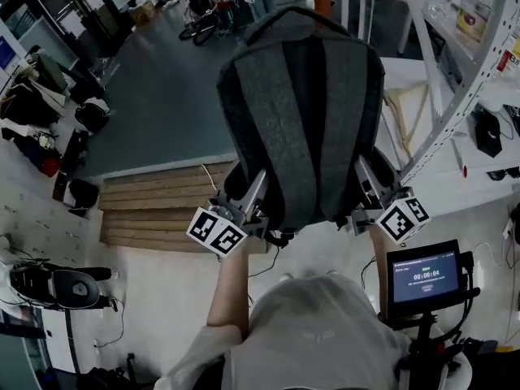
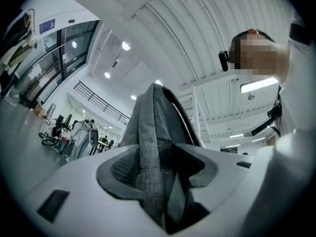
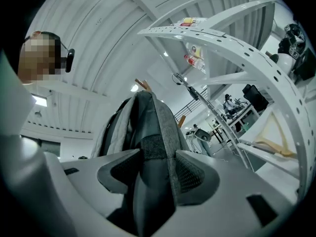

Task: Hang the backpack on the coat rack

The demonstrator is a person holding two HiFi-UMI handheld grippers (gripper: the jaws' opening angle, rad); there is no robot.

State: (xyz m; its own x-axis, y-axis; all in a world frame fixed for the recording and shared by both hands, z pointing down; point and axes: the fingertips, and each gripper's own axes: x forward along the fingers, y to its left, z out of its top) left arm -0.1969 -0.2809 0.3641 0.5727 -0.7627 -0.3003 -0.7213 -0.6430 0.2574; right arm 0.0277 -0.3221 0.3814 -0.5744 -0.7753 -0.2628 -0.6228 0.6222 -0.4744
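You held the backpack (image 1: 301, 112) up at twelve o'clock, with the left gripper (image 1: 246, 192) and right gripper (image 1: 367, 184) each clamped on its fabric; its contents were unseen.

Pale short-sleeved top (image 1: 317, 331) (creased across the shoulders); beyond the top, left gripper (image 2: 160, 164) and right gripper (image 3: 155, 169) are light grey; dark mesh pads (image 3: 192, 174); cubes (image 1: 216, 231) bearing black-and-white square markers.

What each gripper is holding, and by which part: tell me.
Both hold the grey fabric backpack, which is upright. The left gripper is clamped on its lower left edge, the right gripper on its lower right edge.
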